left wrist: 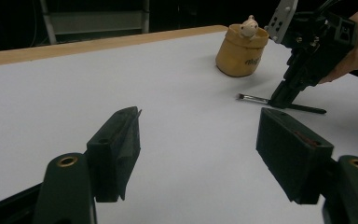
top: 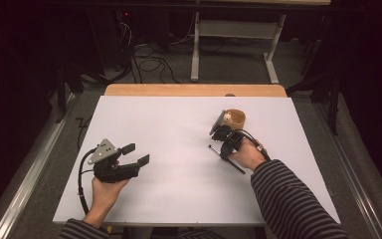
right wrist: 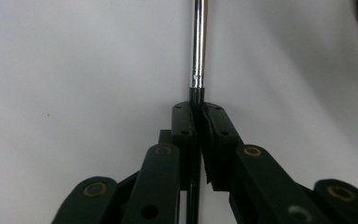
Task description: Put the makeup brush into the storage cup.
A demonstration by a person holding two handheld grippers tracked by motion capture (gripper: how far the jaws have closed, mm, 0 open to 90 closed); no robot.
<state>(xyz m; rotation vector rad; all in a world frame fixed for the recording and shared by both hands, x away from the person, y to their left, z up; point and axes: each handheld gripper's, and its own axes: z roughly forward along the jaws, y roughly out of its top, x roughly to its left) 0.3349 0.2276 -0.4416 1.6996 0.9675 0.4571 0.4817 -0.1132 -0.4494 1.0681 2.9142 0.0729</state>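
While brush [left wrist: 279, 101] lies flat; cup [left wrist: 240, 52] just beside; table [top: 179, 129] bare

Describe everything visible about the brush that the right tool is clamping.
The brush is thin, with a black handle, a shiny metal ferrule and a small dark bristle tip. It lies flat on the white table, in front of the tan cup and apart from it. The right tool is shut on it near where handle meets ferrule, jaws pressed on both sides. The handle runs back under the hand.
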